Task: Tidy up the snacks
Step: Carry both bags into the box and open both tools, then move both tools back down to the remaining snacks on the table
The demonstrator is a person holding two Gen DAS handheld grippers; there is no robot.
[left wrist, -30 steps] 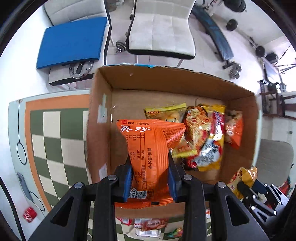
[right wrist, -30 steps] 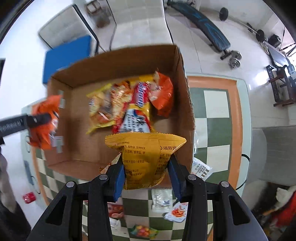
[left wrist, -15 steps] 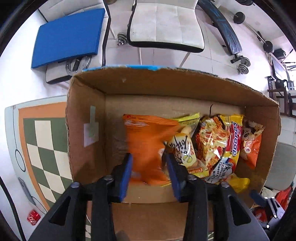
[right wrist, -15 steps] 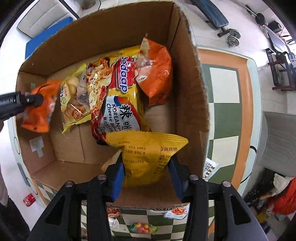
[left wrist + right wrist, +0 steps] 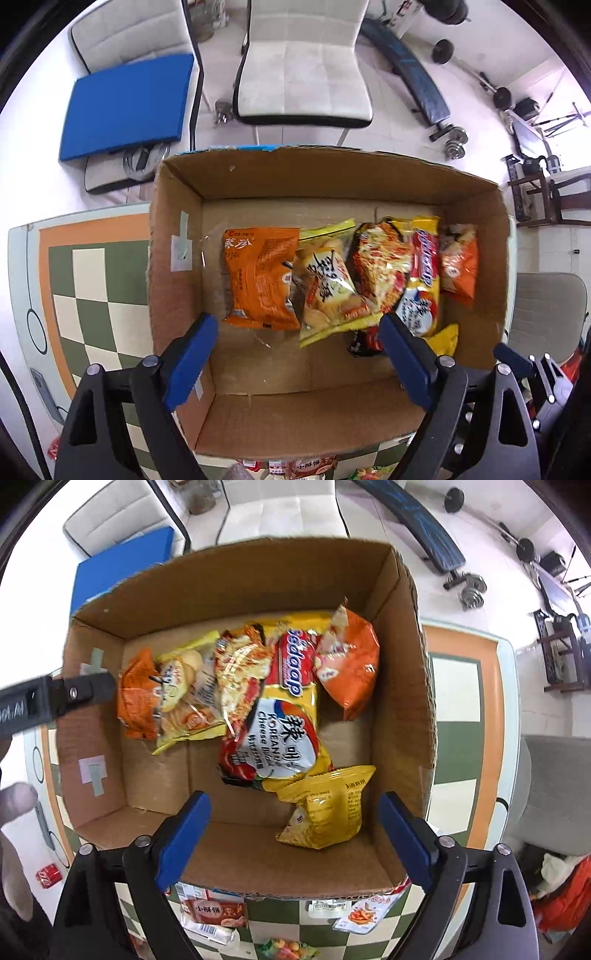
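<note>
Since a second ago both packets have left the jaws: the orange packet (image 5: pixel 260 277) now lies at the left end of the row in the box (image 5: pixel 177 295), and the yellow packet (image 5: pixel 325 808) lies by the near right corner, its top edge against the big noodle pack (image 5: pixel 291 716). The left gripper (image 5: pixel 297 354) hangs over the box with its jaws opening and nothing between the pads; the right gripper (image 5: pixel 295 834) does likewise, the yellow packet below it and not pinched.

Judging by size down: the box holds six packs, in a loose overlapping row rather than neat lines. On the table (image 5: pixel 454 709) in front of the box a few small snacks remain, a red-and-white packet (image 5: pixel 214 915) and a small white sachet (image 5: pixel 364 914) among them. So the job looks well along but not finished, with those leftovers yet to go in
</note>
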